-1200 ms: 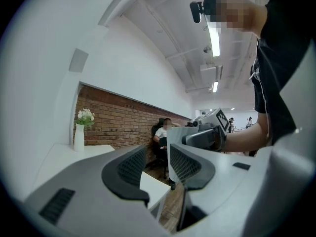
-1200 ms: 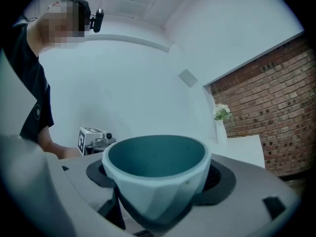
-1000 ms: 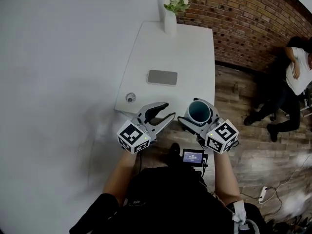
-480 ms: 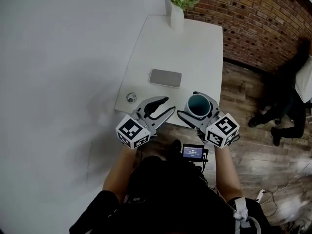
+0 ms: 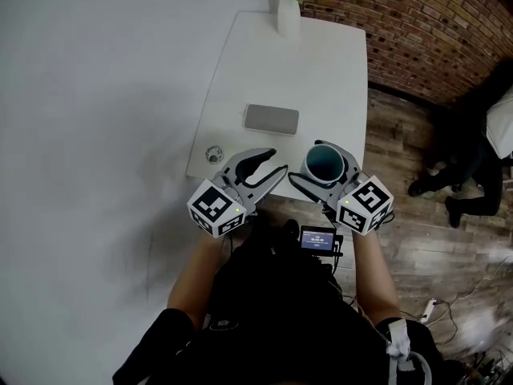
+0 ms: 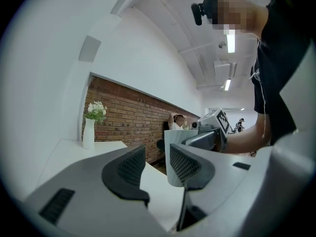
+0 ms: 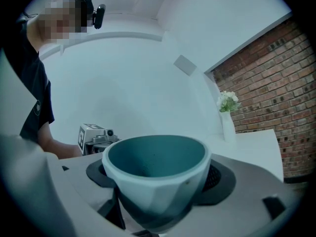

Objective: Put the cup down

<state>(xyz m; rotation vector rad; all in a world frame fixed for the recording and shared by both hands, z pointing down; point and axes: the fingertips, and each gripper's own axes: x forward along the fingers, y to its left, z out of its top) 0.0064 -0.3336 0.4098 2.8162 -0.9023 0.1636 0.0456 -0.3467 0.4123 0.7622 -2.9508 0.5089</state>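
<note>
A pale cup with a teal inside (image 5: 325, 164) (image 7: 157, 174) stands upright between the jaws of my right gripper (image 5: 324, 169) (image 7: 157, 179), which is shut on it over the white table's near right edge (image 5: 304, 95). The cup (image 6: 174, 154) also shows in the left gripper view, beyond the jaws. My left gripper (image 5: 262, 173) (image 6: 150, 166) is open and holds nothing, just left of the cup at the table's near edge. I cannot tell whether the cup's base touches the table.
A grey phone (image 5: 272, 119) lies flat on the table ahead of both grippers. A white vase with flowers (image 5: 288, 10) (image 6: 89, 132) (image 7: 228, 117) stands at the far end. A small round object (image 5: 213, 154) sits at the near left corner. A person (image 5: 489, 147) is on the wooden floor at the right.
The view has shifted slightly, so the table sits a little higher in the picture. Both grippers keep their places relative to the table's near edge, and the cup stays held.
</note>
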